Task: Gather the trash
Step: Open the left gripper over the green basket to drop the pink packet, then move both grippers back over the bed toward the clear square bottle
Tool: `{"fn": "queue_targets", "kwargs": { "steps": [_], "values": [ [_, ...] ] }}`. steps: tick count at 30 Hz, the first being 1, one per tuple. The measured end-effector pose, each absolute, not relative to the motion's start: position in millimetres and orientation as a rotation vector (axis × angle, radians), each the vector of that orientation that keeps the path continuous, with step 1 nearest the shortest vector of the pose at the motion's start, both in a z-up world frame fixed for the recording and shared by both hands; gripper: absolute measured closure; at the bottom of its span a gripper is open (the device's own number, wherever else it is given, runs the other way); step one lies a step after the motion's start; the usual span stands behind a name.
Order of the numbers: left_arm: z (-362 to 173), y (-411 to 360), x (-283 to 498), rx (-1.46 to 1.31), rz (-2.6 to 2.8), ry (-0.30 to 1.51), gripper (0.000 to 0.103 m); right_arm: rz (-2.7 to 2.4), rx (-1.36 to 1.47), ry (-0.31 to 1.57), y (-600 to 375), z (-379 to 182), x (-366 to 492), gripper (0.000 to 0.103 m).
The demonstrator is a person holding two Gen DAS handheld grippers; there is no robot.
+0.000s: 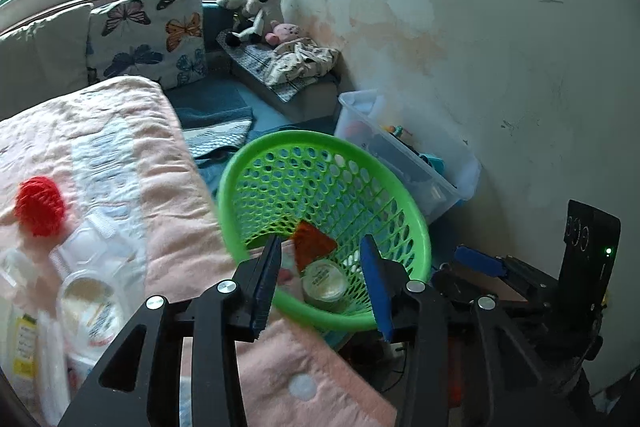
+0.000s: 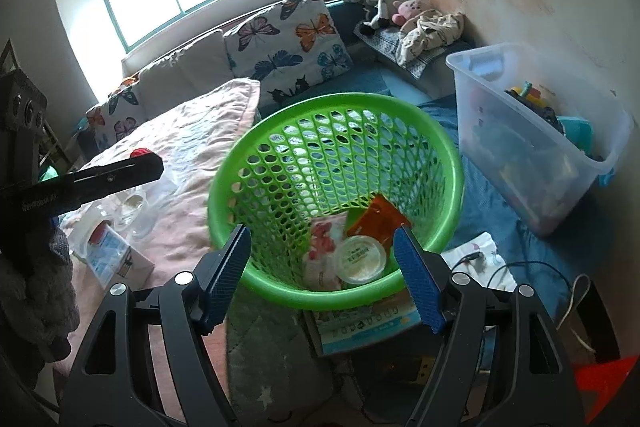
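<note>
A green mesh basket (image 1: 256,163) (image 2: 224,187) stands beside the pink blanket. In it lie an orange wrapper (image 1: 312,243) (image 2: 374,221), a round lidded cup (image 1: 325,281) (image 2: 360,259) and a pink-white packet (image 2: 324,247). My left gripper (image 1: 324,279) is open and empty just over the basket's near rim. My right gripper (image 2: 320,271) is open and empty, also at the near rim. On the blanket lie a red spiky ball (image 1: 40,205), a clear cup (image 1: 90,301), clear cups (image 2: 134,213) and a small carton (image 2: 112,259).
The pink blanket (image 1: 132,163) (image 2: 192,155) covers the surface at left. A clear storage bin (image 1: 404,155) (image 2: 528,147) with toys stands at right by the wall. Butterfly pillows (image 1: 148,35) (image 2: 288,39) and soft toys (image 1: 256,11) lie behind. Cables (image 2: 520,275) and a booklet (image 2: 364,323) are on the floor.
</note>
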State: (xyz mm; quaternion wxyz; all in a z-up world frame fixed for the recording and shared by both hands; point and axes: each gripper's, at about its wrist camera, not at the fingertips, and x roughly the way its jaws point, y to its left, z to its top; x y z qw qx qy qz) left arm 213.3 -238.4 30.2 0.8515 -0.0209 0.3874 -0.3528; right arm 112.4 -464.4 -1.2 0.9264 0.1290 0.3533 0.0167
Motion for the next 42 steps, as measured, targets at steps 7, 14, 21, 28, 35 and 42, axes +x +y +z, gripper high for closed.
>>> {"fn": "queue_targets", "kwargs": {
  "steps": [7, 14, 21, 28, 35, 42],
  "values": [
    [38.0, -185.5, 199.5, -0.055, -0.643, 0.775, 0.063, 0.069, 0.248, 0.712, -444.7, 8.1, 107.9, 0.027],
    [37.0, -127.0, 199.2, -0.080, -0.531, 0.769, 0.063, 0.114, 0.230, 0.713, -421.3, 13.0, 109.9, 0.026],
    [30.4, -67.0, 209.3, -0.057, -0.397, 0.780, 0.056, 0.168, 0.196, 0.717, -391.3, 19.7, 114.2, 0.026],
    [16.8, -31.2, 222.2, 0.021, -0.313, 0.807, 0.047, 0.220, 0.163, 0.725, -363.7, 22.1, 119.7, 0.025],
    [1.4, -24.5, 236.9, 0.093, -0.318, 0.855, 0.040, 0.256, 0.136, 0.747, -342.1, 20.2, 126.1, 0.024],
    [-9.1, -27.9, 247.2, 0.134, -0.329, 0.872, 0.040, 0.279, 0.113, 0.758, -326.0, 20.1, 133.2, 0.024]
  ]
}}
